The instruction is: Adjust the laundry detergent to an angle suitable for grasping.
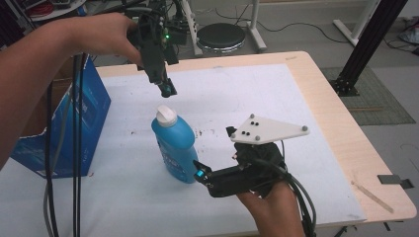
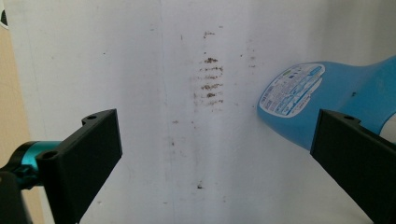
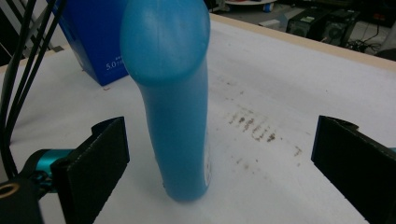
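Observation:
A blue bottle with a white cap stands upright on the white sheet. My right gripper is low at the bottle's right, open. In the right gripper view the bottle stands ahead of the wide-apart jaws, nearer the left one, and touches neither. My left gripper hangs in the air above and behind the cap, pointing down, open. In the left gripper view the bottle lies at the right, partly behind the right jaw, and only the stained sheet shows between the jaws.
A blue cardboard box stands at the table's left edge. Black cables hang from the left hand in front of it. Brown marks stain the sheet beside the bottle. Bare wood runs along the right side.

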`<state>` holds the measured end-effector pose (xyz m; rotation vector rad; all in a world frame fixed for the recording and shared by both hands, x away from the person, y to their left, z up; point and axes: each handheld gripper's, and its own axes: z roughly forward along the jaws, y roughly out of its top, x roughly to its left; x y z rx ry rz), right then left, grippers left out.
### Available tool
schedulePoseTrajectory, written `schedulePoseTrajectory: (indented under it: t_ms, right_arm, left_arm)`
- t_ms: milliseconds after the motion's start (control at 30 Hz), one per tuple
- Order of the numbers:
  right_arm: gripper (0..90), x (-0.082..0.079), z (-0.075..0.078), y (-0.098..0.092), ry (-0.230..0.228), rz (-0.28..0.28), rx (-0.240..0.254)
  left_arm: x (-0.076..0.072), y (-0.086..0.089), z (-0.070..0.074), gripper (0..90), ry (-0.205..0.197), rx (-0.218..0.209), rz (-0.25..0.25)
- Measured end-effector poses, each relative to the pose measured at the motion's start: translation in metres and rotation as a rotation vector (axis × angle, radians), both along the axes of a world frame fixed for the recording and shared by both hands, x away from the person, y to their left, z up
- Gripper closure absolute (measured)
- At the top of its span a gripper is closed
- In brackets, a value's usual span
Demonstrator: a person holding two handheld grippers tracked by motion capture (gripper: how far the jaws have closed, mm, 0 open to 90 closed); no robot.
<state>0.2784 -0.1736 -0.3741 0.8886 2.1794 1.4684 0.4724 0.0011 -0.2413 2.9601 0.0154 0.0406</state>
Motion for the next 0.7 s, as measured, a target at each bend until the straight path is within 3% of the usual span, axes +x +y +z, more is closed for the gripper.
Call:
schedulePoseTrajectory:
  t_ms: [700]
  right_arm:
    - [3.2,0.02,-0.014,0.038,0.005,0.022,-0.001]
  left_arm:
    - [0.002,0.002,0.0,2.0,-0.003,0.001,0.005]
